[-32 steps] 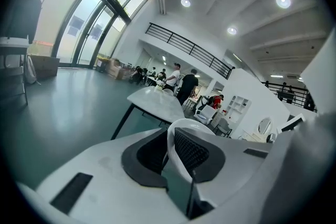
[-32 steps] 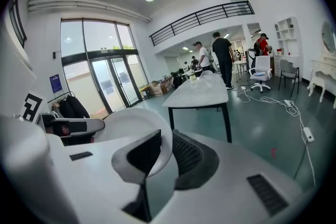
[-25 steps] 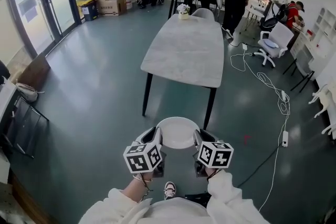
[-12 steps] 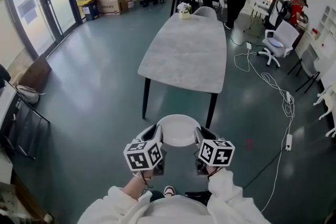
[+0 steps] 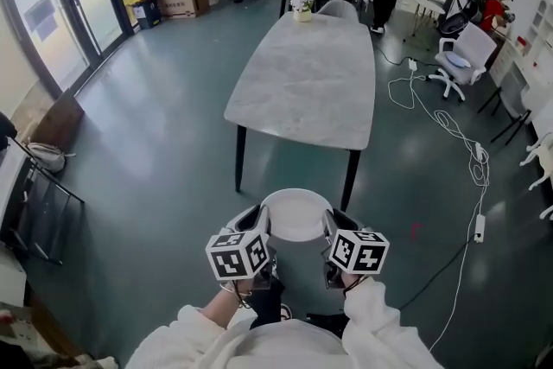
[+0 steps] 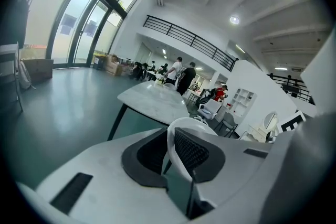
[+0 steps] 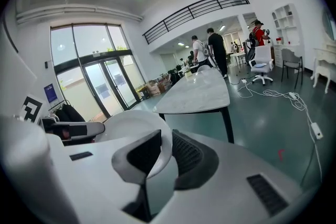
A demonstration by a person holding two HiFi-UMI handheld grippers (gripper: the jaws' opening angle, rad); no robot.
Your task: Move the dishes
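A white plate (image 5: 295,214) hangs in the air in front of me, held level between both grippers over the green floor. My left gripper (image 5: 258,220) is shut on the plate's left rim (image 6: 170,139), which passes between its dark pads. The right gripper (image 5: 331,222) is shut on the right rim (image 7: 164,157), the plate's face (image 7: 126,123) showing to the left of its jaws. A long grey marble-top table (image 5: 307,73) stands just beyond the plate, its near edge a short way ahead.
A small flower pot (image 5: 301,9) sits at the table's far end, with a chair (image 5: 338,10) behind it. White cables and a power strip (image 5: 478,227) lie on the floor at right. An office chair (image 5: 469,47), several people and boxes (image 5: 180,4) are at the back; dark furniture (image 5: 34,203) at left.
Both grippers and the plate have come closer to the table, which now sits lower and nearer in the head view. The grip on the plate looks the same.
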